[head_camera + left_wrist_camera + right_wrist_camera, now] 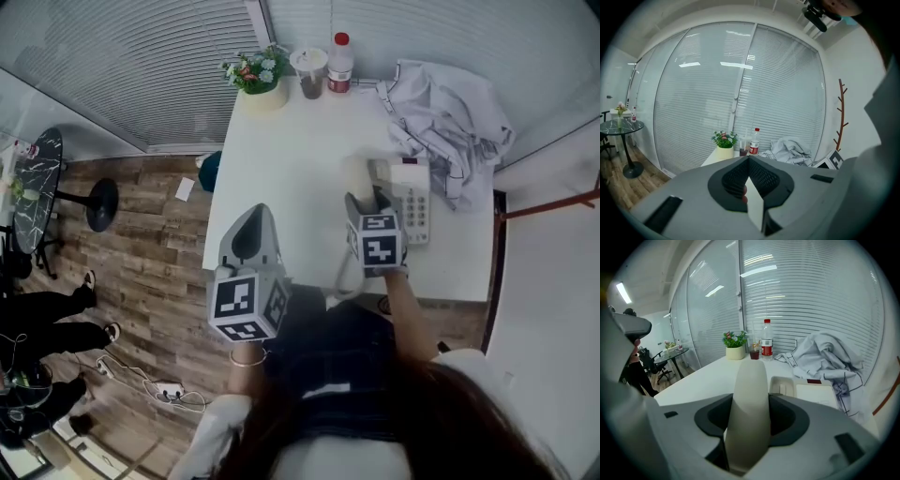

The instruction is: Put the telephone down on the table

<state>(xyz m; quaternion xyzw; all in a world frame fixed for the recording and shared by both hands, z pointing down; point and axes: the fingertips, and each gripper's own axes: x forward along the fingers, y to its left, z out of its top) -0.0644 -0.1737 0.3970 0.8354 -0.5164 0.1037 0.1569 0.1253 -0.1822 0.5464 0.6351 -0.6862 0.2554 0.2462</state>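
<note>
Clamped between right gripper (368, 204) jaws: smooth rounded cream plastic telephone handset (749, 399), above glossy white rectangular table (281, 178), just left of boxy cream telephone base (411, 197) at table's right. Coiled cord (349, 277) looping at near edge. Left gripper (749, 161) closed tip to tip, ribbed dark pads, nothing gripped. Crumpled white cloth (450, 122) far right.

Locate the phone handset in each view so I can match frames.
Head view: handset right of centre, gripped by the right claw, just left of the phone base.
Left gripper view: not in it.
Right gripper view: handset dead centre, running up between the claw's pads.
Shared landmark: potted plant, in all three views.
</note>
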